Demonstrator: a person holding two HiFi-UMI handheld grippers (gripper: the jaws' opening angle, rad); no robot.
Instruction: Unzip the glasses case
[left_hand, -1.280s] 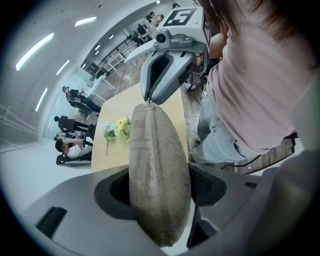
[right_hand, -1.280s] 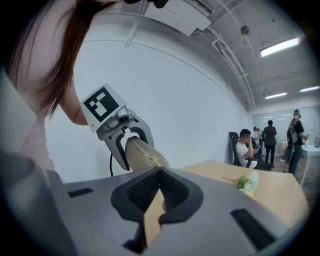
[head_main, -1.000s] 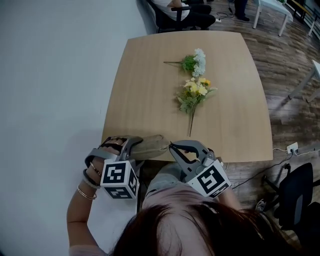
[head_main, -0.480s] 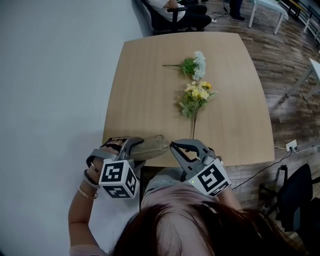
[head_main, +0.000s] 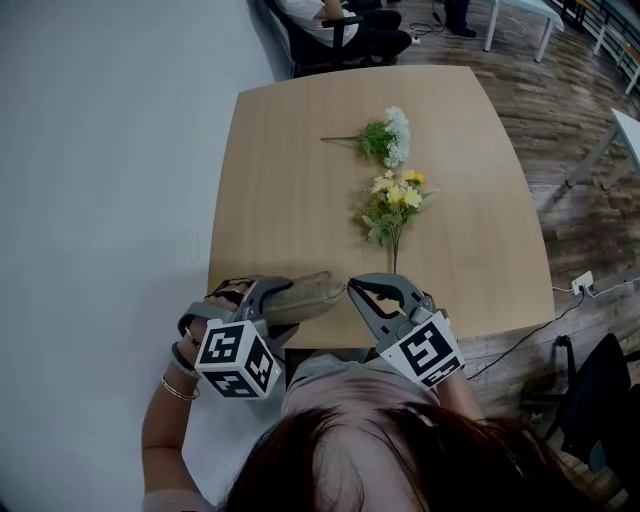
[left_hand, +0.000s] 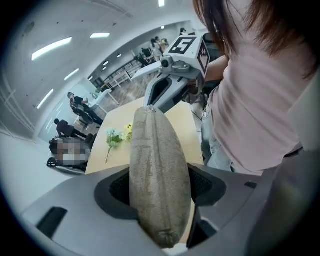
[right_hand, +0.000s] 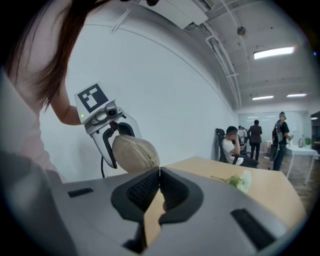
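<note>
The glasses case is a grey-beige fabric pouch held just above the table's near edge. My left gripper is shut on its left half; in the left gripper view the case fills the space between the pads and points away. My right gripper sits right at the case's free end with its jaws shut. In the right gripper view the pads meet with nothing seen between them, and the case hangs a little beyond in the left gripper. No zip pull shows.
The wooden table carries a white-flowered sprig and a yellow one near its middle. A seated person is beyond the far edge. A black chair and cables are on the floor to the right.
Both grippers have drifted a little forward over the table's near edge, the case still in the left one. The right jaws stay shut by the case's end.
</note>
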